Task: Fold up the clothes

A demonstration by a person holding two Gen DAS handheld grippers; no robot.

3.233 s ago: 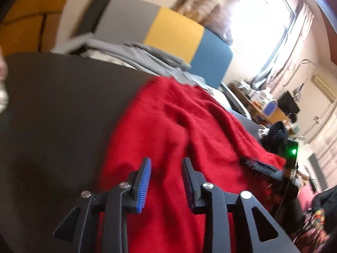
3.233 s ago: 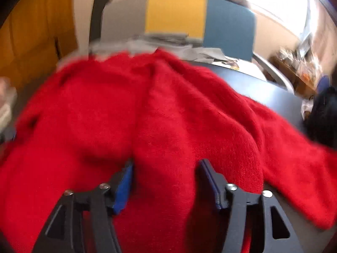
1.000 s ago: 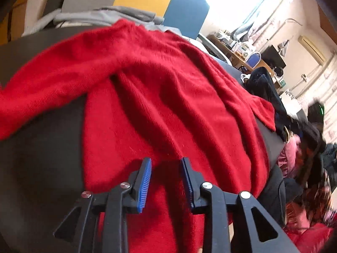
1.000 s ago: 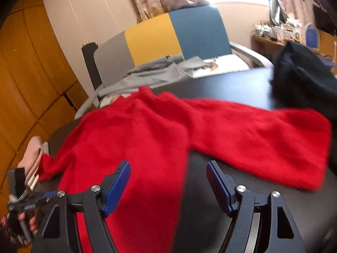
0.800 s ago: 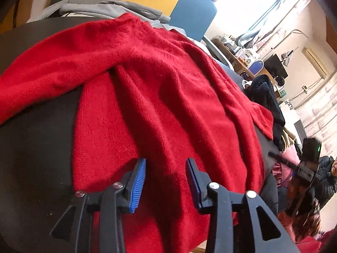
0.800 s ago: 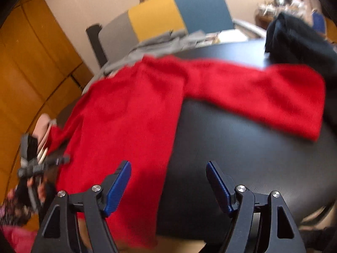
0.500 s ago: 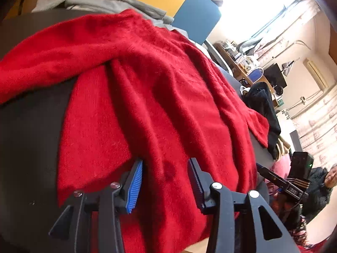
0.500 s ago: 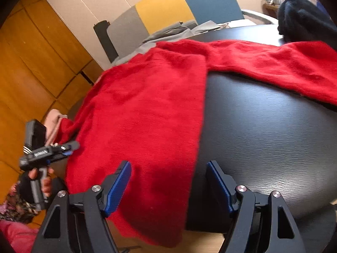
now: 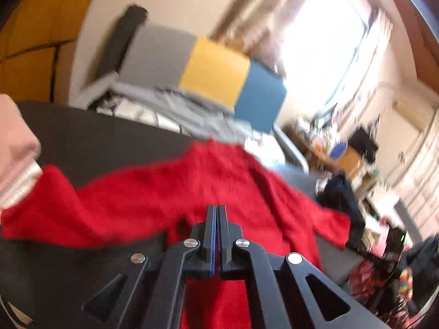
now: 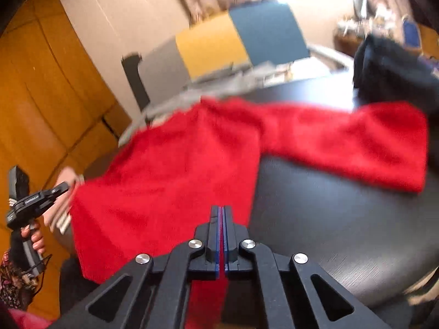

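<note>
A red knit sweater (image 9: 164,192) lies spread on the dark round table (image 9: 96,137). My left gripper (image 9: 218,211) is at its near hem, jaws closing down to a thin line with red knit pinched between the pads. In the right wrist view the sweater (image 10: 170,178) stretches away, one sleeve (image 10: 356,142) flung out to the right. My right gripper (image 10: 221,212) grips the hem near the body's right edge the same way, jaws closing tight on red fabric. The left gripper (image 10: 41,200) shows at the far left, held in a hand.
A grey, yellow and blue chair (image 9: 214,68) stands behind the table with grey clothes (image 9: 178,107) draped on it. A black garment (image 10: 389,68) sits at the table's far right. A pink and white item (image 9: 16,148) lies at the left edge. Orange cabinets (image 10: 41,96) stand left.
Both grippers went from open over the hem to shut on it. The left one then rose and tipped upward, drawing the red fabric with it.
</note>
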